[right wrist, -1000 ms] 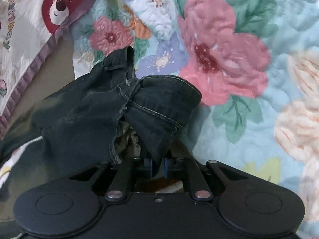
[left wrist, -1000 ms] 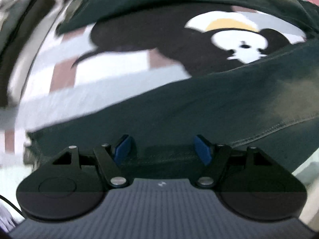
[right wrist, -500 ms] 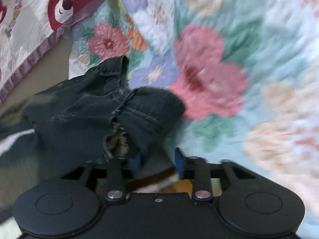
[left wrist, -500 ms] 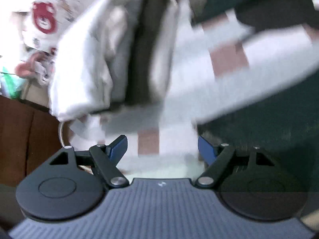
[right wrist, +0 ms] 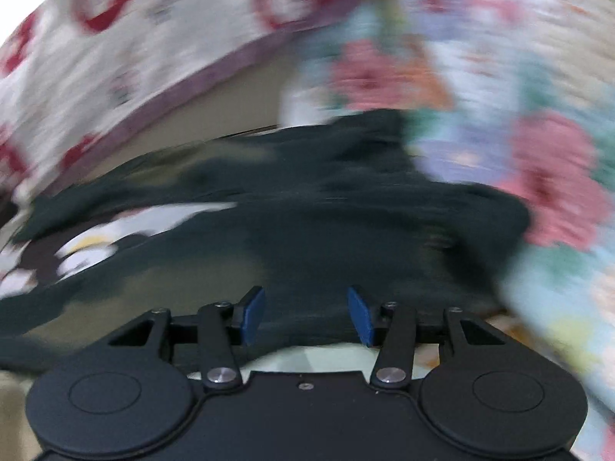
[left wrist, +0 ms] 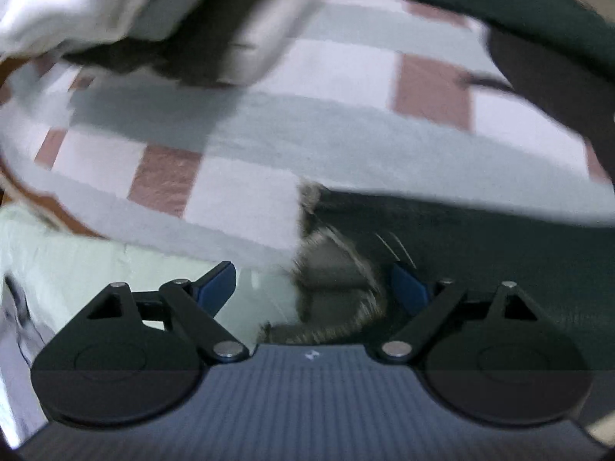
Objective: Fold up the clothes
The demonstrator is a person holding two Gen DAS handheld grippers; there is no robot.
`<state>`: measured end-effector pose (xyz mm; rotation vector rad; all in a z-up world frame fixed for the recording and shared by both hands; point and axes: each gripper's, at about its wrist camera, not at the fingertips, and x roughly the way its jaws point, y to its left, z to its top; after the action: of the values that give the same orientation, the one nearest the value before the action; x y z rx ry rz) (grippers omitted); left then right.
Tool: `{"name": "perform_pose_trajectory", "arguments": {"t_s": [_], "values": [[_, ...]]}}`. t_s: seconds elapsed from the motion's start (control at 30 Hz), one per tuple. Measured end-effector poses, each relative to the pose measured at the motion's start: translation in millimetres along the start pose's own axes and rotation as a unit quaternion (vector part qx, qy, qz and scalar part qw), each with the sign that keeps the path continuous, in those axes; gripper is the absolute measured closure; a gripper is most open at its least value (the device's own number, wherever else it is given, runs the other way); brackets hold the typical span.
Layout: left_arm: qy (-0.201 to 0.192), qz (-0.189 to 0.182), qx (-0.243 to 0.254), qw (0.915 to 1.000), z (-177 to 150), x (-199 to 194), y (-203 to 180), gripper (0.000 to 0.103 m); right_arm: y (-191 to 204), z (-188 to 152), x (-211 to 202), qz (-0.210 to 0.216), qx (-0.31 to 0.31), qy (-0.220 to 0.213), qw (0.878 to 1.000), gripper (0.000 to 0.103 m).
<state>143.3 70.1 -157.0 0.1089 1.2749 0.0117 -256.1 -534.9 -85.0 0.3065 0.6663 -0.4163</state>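
Note:
Dark jeans lie crumpled on the bed in the right wrist view, blurred by motion. My right gripper hovers over their near edge; its jaws are opening and the blue pads press on nothing. In the left wrist view the jeans fill the lower right, and their frayed hem lies between the fingers of my left gripper. Those jaws are wide and still opening, and neither pad touches the hem.
A white, grey and pink checked cloth spreads under the left gripper. A pile of white and dark clothes sits beyond it. A floral quilt, a bear-print blanket and a cartoon-print fabric surround the jeans.
My right gripper has let go of the jeans' fold and drawn back and up. My left gripper has swept from the cartoon print over the checked cloth to the frayed hem, opening wider.

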Motion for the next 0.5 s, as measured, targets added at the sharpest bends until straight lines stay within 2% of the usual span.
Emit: {"name": "perform_pose_trajectory", "arguments": {"t_s": [0.07, 0.13, 0.17, 0.2, 0.23, 0.27, 0.3, 0.33, 0.37, 0.4, 0.5], "values": [[-0.026, 0.007, -0.010, 0.9996, 5.5, -5.5, 6.1, 0.017, 35.0, 8.0, 11.4, 0.049, -0.029, 0.009, 0.998, 0.050], [-0.051, 0.029, 0.011, 0.9982, 9.0, -8.6, 5.6, 0.021, 66.6, 14.3, 23.0, 0.117, -0.006, 0.026, 0.993, 0.050], [-0.058, 0.037, 0.022, 0.9974, 9.8, -7.8, 4.0, 0.026, 78.1, 16.1, 32.4, 0.162, 0.040, 0.046, 0.985, 0.050], [-0.054, 0.026, 0.024, 0.9979, 9.5, -6.2, 3.8, 0.029, 89.7, 17.9, 41.9, 0.207, 0.087, 0.066, 0.972, 0.050], [-0.038, 0.002, 0.014, 0.9992, 8.5, -2.0, 5.7, 0.029, 102.7, 19.7, 51.7, 0.247, 0.118, 0.086, 0.958, 0.050], [-0.017, -0.024, 0.001, 0.9996, 7.4, 3.2, 8.2, 0.033, 122.2, 22.9, 61.3, 0.270, 0.112, 0.101, 0.951, 0.050], [0.003, -0.050, -0.013, 0.9987, 6.2, 8.4, 10.8, 0.046, 147.7, 28.1, 69.9, 0.278, 0.079, 0.109, 0.951, 0.050], [0.009, -0.068, -0.024, 0.9974, 4.5, 8.6, 12.5, 0.053, 173.4, 34.3, 77.5, 0.280, 0.039, 0.115, 0.952, 0.050], [0.008, -0.082, -0.033, 0.9960, 2.5, 6.6, 13.8, 0.078, 200.2, 40.5, 83.5, 0.278, -0.015, 0.119, 0.953, 0.050], [0.003, -0.098, -0.051, 0.9939, 0.7, 5.1, 18.5, 0.100, 228.5, 44.9, 89.2, 0.281, -0.074, 0.125, 0.949, 0.050], [-0.014, -0.144, -0.118, 0.9824, -4.5, 1.1, 37.0, 0.099, 298.0, 53.3, 104.2, 0.322, -0.203, 0.132, 0.915, 0.050]]}}
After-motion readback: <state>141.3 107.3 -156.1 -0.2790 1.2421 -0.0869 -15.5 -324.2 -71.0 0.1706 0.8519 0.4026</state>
